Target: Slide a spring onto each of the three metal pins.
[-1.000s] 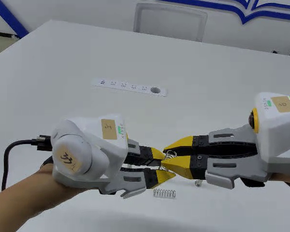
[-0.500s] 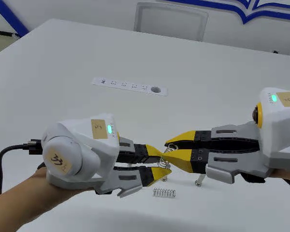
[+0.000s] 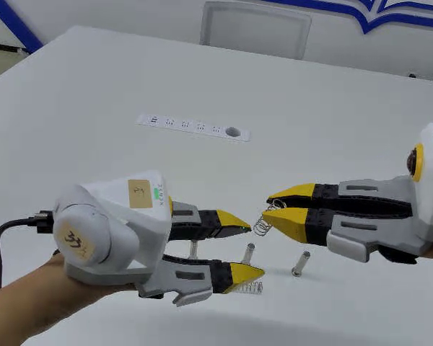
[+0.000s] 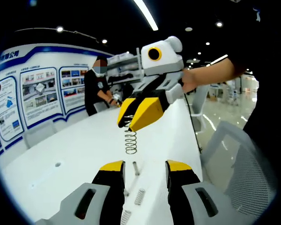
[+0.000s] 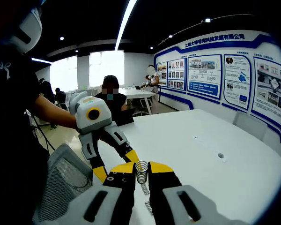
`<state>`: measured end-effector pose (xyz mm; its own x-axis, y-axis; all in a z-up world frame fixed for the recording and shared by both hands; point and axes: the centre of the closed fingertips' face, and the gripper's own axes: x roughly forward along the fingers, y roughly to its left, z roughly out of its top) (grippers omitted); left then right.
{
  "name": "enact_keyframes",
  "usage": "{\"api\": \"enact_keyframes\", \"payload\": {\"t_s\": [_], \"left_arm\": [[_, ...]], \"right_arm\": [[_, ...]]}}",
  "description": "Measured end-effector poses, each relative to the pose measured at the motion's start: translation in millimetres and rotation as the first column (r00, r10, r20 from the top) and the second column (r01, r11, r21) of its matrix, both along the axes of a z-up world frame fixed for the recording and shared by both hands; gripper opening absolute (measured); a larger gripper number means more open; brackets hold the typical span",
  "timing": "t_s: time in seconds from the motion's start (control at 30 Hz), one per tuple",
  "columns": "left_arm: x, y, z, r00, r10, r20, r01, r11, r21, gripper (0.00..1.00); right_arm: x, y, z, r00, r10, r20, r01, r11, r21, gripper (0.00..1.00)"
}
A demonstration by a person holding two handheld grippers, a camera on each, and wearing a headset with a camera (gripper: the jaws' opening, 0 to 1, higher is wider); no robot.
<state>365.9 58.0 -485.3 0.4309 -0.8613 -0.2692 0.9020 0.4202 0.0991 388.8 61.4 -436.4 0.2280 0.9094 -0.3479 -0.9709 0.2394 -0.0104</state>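
Two springs on show: a loose spring (image 3: 251,287) lies on the white table (image 3: 94,94) just under the left gripper (image 3: 254,251), its jaws spread wide. Metal pins (image 3: 301,263) stand just beyond. The right gripper (image 3: 267,205) pinches a second spring (image 3: 263,225), which dangles near them. Farther back sits a socket strip (image 3: 193,128), then a grey chair (image 3: 254,30).

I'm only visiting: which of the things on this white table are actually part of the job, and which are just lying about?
Part of the job:
- the spring pinched in the right claw
- the open left claw
- the upright metal pins
- a spare spring lying flat

Just lying about:
- the power strip
- the chair beyond the table
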Motion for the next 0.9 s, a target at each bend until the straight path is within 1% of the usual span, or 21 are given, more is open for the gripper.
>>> {"api": "enact_keyframes", "payload": {"t_s": [0.07, 0.17, 0.2, 0.23, 0.3, 0.37, 0.4, 0.43, 0.5, 0.57, 0.63, 0.73, 0.9], "left_arm": [[1.9, 2.6, -0.7, 1.000, 0.011, 0.000, -0.011, 1.000, 0.002, 0.39], [7.3, 9.8, -1.6, 0.999, 0.047, -0.002, -0.047, 0.999, 0.003, 0.49], [9.2, 12.3, -1.3, 0.998, 0.063, -0.012, -0.063, 0.998, -0.003, 0.54], [11.4, 15.4, 0.2, 0.996, 0.080, -0.028, -0.081, 0.997, -0.021, 0.57], [12.9, 19.5, 0.1, 0.996, 0.088, -0.034, -0.088, 0.996, -0.025, 0.61], [16.5, 25.5, -2.5, 0.993, 0.114, -0.033, -0.114, 0.993, -0.014, 0.62], [18.6, 28.9, -3.8, 0.991, 0.128, -0.036, -0.128, 0.992, -0.012, 0.64], [20.3, 31.1, -4.2, 0.989, 0.141, -0.040, -0.142, 0.990, -0.016, 0.66], [23.2, 34.5, -3.3, 0.985, 0.164, -0.045, -0.166, 0.986, -0.031, 0.73], [25.8, 37.5, -1.9, 0.982, 0.185, -0.038, -0.187, 0.982, -0.036, 0.78], [27.3, 40.4, -2.5, 0.980, 0.197, -0.041, -0.198, 0.980, -0.035, 0.82], [29.0, 46.6, -4.5, 0.976, 0.215, -0.042, -0.216, 0.976, -0.029, 0.85], [31.6, 56.3, -7.5, 0.966, 0.252, -0.052, -0.254, 0.967, -0.030, 0.94]], "right_arm": [[6.0, -7.0, -0.2, 1.000, -0.026, 0.001, 0.026, 1.000, 0.000, 0.11], [14.4, -18.9, -4.6, 0.998, -0.063, 0.009, 0.064, 0.998, -0.021, 0.11], [17.2, -22.4, -5.7, 0.997, -0.077, 0.009, 0.078, 0.997, -0.022, 0.11], [20.5, -27.7, -7.6, 0.995, -0.095, 0.006, 0.095, 0.995, -0.023, 0.11], [25.8, -34.8, -9.9, 0.992, -0.127, -0.005, 0.127, 0.992, -0.018, 0.11], [32.4, -43.0, -13.7, 0.986, -0.163, -0.017, 0.163, 0.987, -0.012, 0.11], [37.7, -48.6, -17.1, 0.982, -0.190, -0.017, 0.190, 0.982, -0.013, 0.11], [41.5, -52.3, -19.5, 0.977, -0.213, -0.023, 0.213, 0.977, -0.010, 0.11], [48.7, -60.8, -27.1, 0.965, -0.256, -0.052, 0.256, 0.967, -0.005, 0.11], [54.3, -68.1, -36.2, 0.958, -0.284, -0.051, 0.283, 0.959, -0.025, 0.11], [56.6, -72.1, -42.5, 0.952, -0.301, -0.061, 0.299, 0.954, -0.033, 0.11], [61.4, -78.9, -55.0, 0.940, -0.334, -0.063, 0.331, 0.942, -0.056, 0.11], [65.8, -86.0, -73.5, 0.928, -0.365, -0.076, 0.359, 0.929, -0.087, 0.11]]}}
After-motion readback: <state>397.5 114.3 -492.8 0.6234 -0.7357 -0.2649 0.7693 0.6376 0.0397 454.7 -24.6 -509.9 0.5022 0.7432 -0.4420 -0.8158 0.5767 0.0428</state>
